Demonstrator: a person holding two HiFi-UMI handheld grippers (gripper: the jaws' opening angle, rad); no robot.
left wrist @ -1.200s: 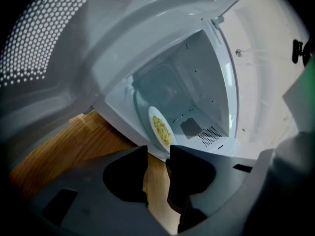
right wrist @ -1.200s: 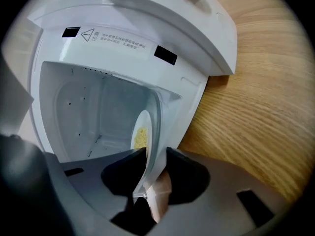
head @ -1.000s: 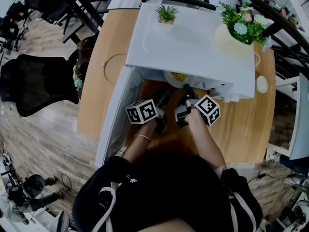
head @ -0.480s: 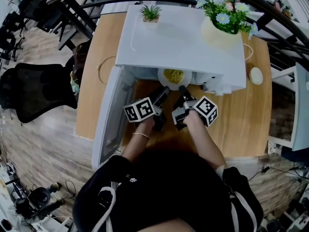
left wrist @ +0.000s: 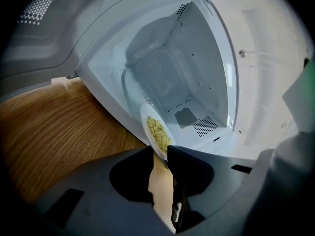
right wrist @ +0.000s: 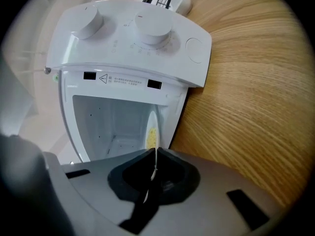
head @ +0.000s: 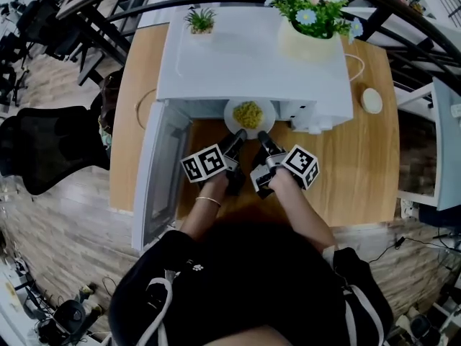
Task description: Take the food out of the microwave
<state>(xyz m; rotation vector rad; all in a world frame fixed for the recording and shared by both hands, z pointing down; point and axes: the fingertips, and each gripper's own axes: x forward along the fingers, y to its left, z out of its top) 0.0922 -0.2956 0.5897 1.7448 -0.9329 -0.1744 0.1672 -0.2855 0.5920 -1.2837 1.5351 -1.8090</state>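
Plate (head: 230,114) sits further out of microwave (head: 245,56) than a sec ago: then only a sliver showed under the top edge, now most of the disc is clear of the cavity mouth. Both grippers have come back toward the person w/ it.

Containers: white plate carries a heap of yellow food (head: 248,112) at centre, noodle- or grain-like, can't tell which. Microwave cavity otherwise bare, door (head: 160,171) swung wide to the left. Flower pot (head: 306,38) w/ a bouquet and a small plant (head: 200,20) stand on the microwave top. Two knobs (right wrist: 153,29) on the control panel.

Plate vs. fingers: near rim held from both sides, above the wooden table (head: 360,164). Left gripper (head: 238,135) has just been closing; plate rim lies betw. its fingers (left wrist: 187,171) right at the tips and looks pinched there, gap behind the tips shows the table. Right gripper (head: 260,137): fingers (right wrist: 172,173) nearly together, clamped on the thin rim seen edge-on, plate running straight ahead into the cavity mouth.
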